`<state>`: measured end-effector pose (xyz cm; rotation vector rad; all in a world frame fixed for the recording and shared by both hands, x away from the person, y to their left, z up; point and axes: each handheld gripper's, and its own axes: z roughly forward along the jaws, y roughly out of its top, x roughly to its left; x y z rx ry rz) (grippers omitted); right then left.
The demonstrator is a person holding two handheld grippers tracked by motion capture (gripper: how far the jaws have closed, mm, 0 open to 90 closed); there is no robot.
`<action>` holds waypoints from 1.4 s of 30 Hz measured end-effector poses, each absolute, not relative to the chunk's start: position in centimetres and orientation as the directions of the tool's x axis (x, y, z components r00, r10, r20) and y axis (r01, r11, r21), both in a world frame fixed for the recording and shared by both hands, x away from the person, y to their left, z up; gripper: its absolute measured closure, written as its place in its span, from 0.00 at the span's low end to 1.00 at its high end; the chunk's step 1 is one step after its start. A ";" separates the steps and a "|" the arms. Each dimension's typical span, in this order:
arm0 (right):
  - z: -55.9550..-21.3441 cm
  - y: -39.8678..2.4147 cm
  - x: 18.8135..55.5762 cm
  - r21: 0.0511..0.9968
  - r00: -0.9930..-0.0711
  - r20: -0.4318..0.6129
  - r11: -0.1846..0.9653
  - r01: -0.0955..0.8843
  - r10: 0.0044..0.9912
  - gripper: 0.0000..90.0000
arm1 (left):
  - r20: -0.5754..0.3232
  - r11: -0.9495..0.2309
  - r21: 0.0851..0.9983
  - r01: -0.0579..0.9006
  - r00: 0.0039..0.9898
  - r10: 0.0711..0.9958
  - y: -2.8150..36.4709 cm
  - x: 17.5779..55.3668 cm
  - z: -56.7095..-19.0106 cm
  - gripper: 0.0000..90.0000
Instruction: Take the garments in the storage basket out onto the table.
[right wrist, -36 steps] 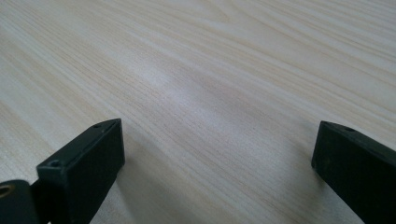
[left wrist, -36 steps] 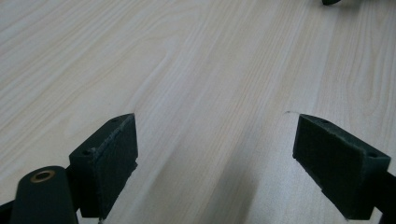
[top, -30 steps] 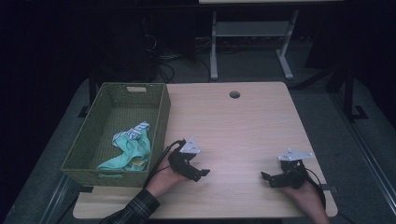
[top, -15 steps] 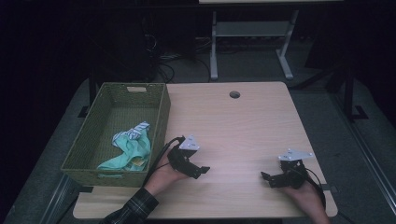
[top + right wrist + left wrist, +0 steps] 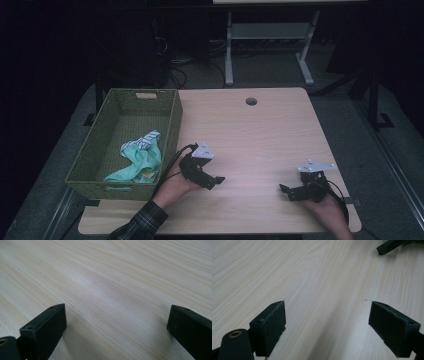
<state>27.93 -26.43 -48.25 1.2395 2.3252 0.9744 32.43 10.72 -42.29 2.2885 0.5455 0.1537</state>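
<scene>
My left gripper point(image 5: 216, 182) rests low over the wooden table point(image 5: 250, 135), just right of the green woven basket point(image 5: 172, 125), jaws pointing right. In the left gripper view it point(image 5: 329, 327) stands open, with bare wood between its pads. My right gripper point(image 5: 286, 191) sits near the table's front right, jaws pointing left. It point(image 5: 117, 330) is open too, over bare wood. A tip of the right gripper's jaw point(image 5: 390, 245) shows at the top right of the left gripper view. Crumpled mint-green and striped cloths point(image 5: 140, 157) lie inside the basket.
The basket overhangs the table's left side. A round cable hole point(image 5: 251, 101) sits near the far edge. Beyond the table stands a white metal frame point(image 5: 267, 35) on a dark floor with cables.
The left gripper has shifted slightly forward and right. The right gripper has stayed in place.
</scene>
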 end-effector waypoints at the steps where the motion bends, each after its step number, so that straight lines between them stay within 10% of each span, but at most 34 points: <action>1: -48.3 -26.4 27.9 0.702 -0.567 0.028 0.387 0.597 0.823 0.02 | -0.058 -0.616 0.711 0.338 0.902 0.429 10.7 32.4 -42.2 0.15; 42: -48.3 -26.4 27.9 0.702 -0.566 0.028 0.387 0.598 0.824 0.02 | -0.053 -0.592 0.750 0.295 0.919 0.391 10.9 33.9 -38.7 0.15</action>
